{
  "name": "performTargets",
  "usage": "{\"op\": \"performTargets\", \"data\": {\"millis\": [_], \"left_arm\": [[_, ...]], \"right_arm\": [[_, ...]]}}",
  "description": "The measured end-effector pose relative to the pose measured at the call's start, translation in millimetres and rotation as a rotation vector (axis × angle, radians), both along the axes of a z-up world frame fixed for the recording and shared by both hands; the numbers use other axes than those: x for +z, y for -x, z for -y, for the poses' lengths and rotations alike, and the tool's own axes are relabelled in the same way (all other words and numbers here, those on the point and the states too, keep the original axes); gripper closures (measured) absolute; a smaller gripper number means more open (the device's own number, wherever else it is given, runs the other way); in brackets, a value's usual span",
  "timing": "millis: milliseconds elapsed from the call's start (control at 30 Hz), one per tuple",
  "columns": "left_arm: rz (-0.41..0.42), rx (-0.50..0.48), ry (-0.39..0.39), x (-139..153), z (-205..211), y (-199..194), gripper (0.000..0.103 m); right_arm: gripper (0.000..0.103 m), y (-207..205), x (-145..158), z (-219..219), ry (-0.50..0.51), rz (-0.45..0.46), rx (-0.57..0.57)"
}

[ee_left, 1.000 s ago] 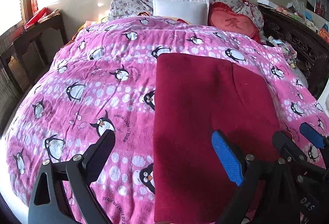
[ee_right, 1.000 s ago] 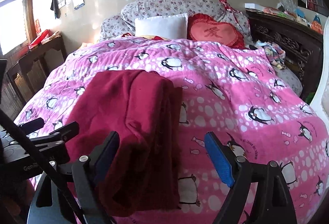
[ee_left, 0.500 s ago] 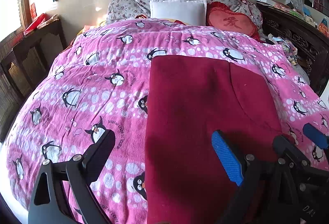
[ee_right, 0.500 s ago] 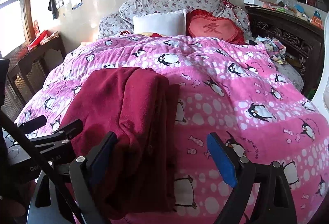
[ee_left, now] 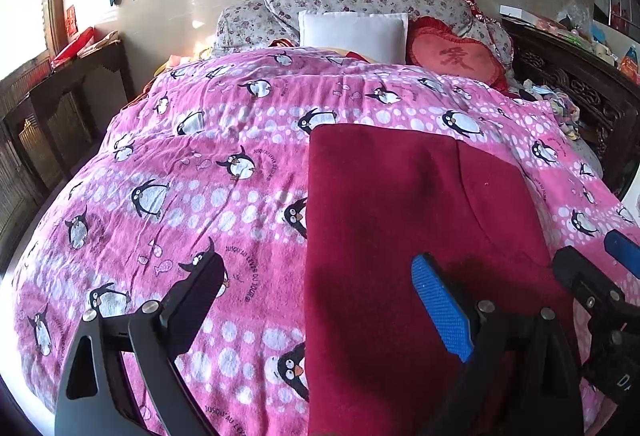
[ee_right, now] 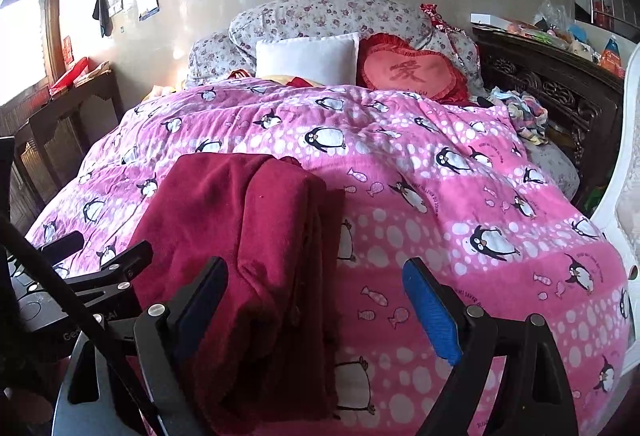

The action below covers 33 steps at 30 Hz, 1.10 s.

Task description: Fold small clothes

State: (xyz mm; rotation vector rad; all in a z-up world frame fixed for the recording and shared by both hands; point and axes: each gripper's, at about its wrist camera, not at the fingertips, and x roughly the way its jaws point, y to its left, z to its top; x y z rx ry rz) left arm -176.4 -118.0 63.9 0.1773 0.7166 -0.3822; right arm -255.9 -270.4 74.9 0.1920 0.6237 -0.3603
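Observation:
A dark red garment (ee_left: 400, 195) lies folded into a long rectangle on the pink penguin blanket (ee_left: 200, 175). My left gripper (ee_left: 320, 300) hovers open over its near left edge, with nothing pinched between the fingers. In the right wrist view the red garment (ee_right: 248, 220) shows stacked layers along its right side. My right gripper (ee_right: 316, 304) stands wide open over that near right edge, its pads off the cloth. Each gripper also appears in the other's view: the right gripper (ee_left: 600, 276) at the right edge, the left gripper (ee_right: 100, 276) at the left edge.
At the head of the bed are floral pillows, a white pillow (ee_left: 354, 33) and a red heart cushion (ee_left: 456, 59). A dark carved cabinet (ee_left: 580, 95) runs along the right, a wooden table (ee_left: 60, 95) along the left. A small heap of clothes (ee_right: 520, 111) lies at the bed's far right.
The right gripper's jaws have spread a little wider. The garment and both hands have stayed almost where they were.

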Motion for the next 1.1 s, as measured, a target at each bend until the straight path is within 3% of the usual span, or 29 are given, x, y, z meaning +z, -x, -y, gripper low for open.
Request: {"op": "performTargets", "data": {"millis": [1100], "left_arm": [[0.001,-0.043,0.014,0.6,6.7,4.4,0.008]], "right_arm": [[0.011,-1.3,-4.4,10.9,-0.032,-0.012,0.0]]}}
